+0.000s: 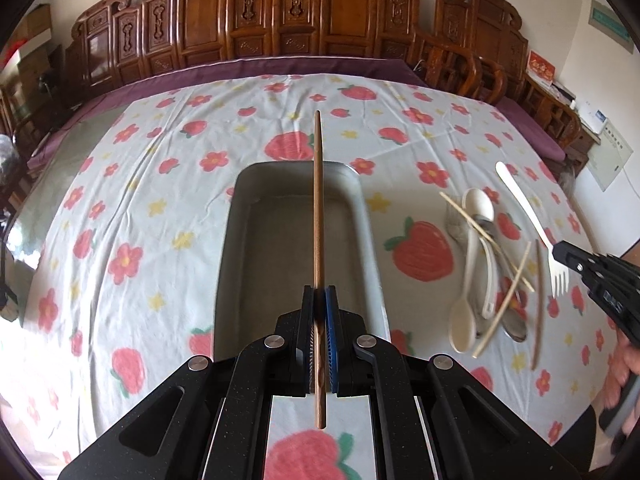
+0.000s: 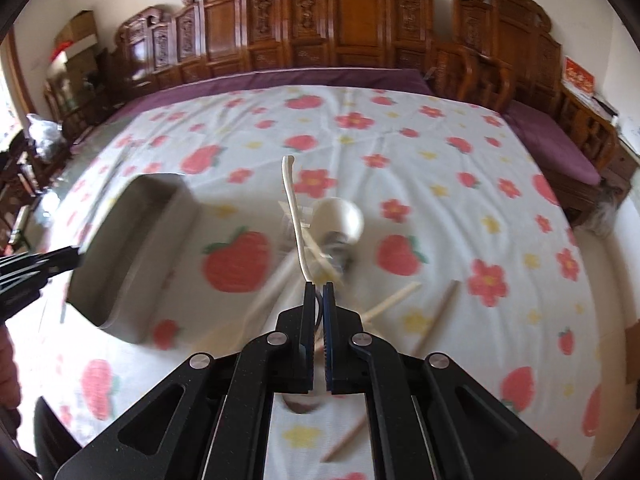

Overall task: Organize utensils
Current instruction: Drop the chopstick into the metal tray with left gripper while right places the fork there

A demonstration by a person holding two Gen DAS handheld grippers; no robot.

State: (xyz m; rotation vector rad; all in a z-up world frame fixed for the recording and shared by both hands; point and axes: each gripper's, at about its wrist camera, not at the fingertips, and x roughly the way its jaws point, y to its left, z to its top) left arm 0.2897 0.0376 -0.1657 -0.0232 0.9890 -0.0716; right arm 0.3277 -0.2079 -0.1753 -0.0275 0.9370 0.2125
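Where carved screens (image 1: 280, 12) stand, strawberry-print cloth (image 1: 168, 184), perhaps bedding.

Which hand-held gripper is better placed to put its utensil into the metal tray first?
Left hand-held gripper: its brown chopstick is above the tray. The right holds its fork over the pile.

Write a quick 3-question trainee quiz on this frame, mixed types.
1. True or false: the left gripper is shut on a brown chopstick.
2. What does the right gripper hold? A) white fork B) metal spoon C) nothing
3. Fill in: below the held chopstick sits the grey ____.

Key: 1 true. 2 A. 3 tray; no utensil lies in it yet, and spoons and chopsticks remain in a pile on the cloth.
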